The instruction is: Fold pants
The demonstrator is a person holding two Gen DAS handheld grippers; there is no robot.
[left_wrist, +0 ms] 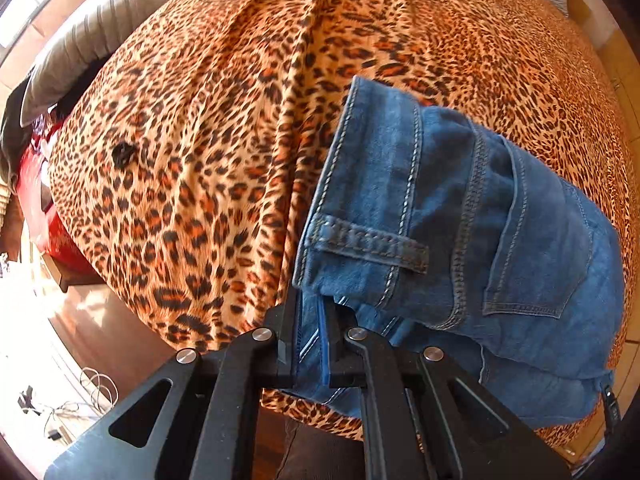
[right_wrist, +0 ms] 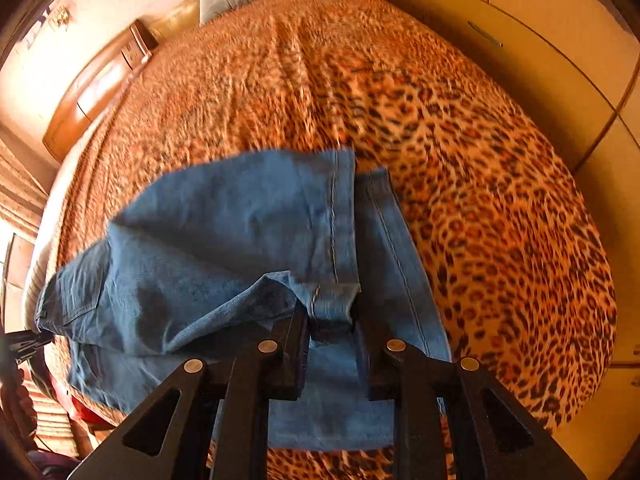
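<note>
Jeans [left_wrist: 460,220], centre frame on bed [left_wrist: 180,160]: my left gripper [left_wrist: 310,344] clamps the waistband. Right gripper [right_wrist: 332,340] pinches the hem, so I judge a lengthwise fold is in hand

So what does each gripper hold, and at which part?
Left gripper: jeans at the waistband edge. Right gripper: the same jeans at a leg hem.
</note>
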